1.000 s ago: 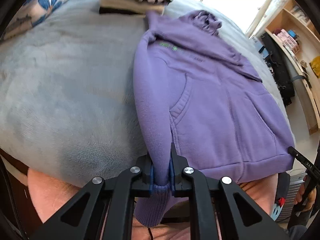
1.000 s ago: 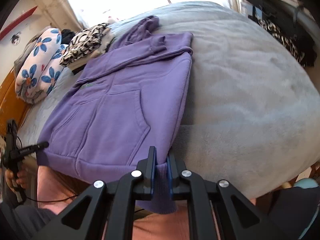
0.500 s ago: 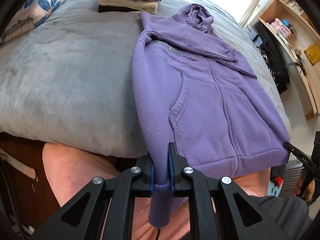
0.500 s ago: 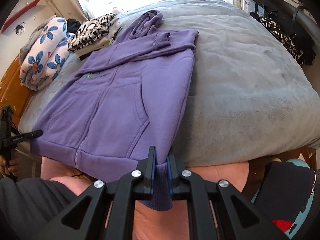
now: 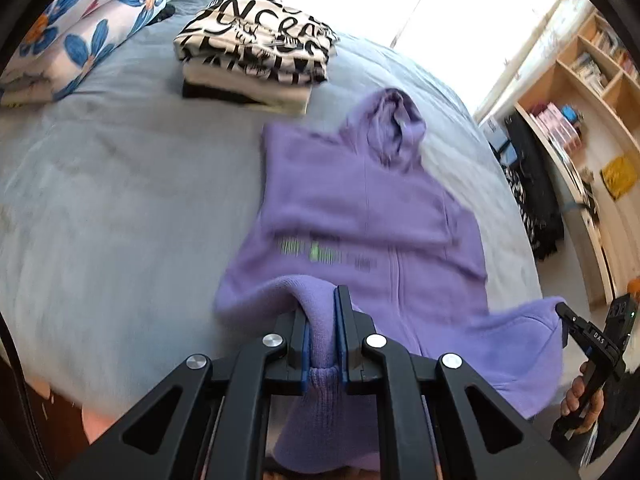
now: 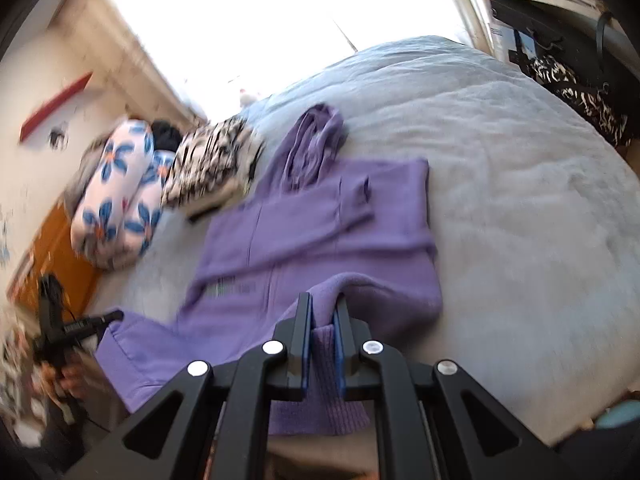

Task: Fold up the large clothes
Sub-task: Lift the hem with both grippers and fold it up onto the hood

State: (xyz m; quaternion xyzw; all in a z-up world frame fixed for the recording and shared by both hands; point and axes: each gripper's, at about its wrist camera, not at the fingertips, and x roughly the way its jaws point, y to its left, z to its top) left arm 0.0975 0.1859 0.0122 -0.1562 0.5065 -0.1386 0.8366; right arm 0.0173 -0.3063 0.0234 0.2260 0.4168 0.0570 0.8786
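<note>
Purple hoodie [image 5: 360,216] on bed [image 5: 120,208]; hem corners clamped in L hand-held gripper [image 5: 322,336] & R hand-held gripper [image 6: 323,340], lifted.

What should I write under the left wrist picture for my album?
The left gripper pinches the purple hoodie by its hem above the grey bed.

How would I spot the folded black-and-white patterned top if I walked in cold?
Start at the grey-blue bedspread. Near its far end, between the blue-flowered white pillow and the purple hooded sweatshirt, sits a small stack; the folded black-and-white patterned top tops it, the only lettered fabric there.
</note>
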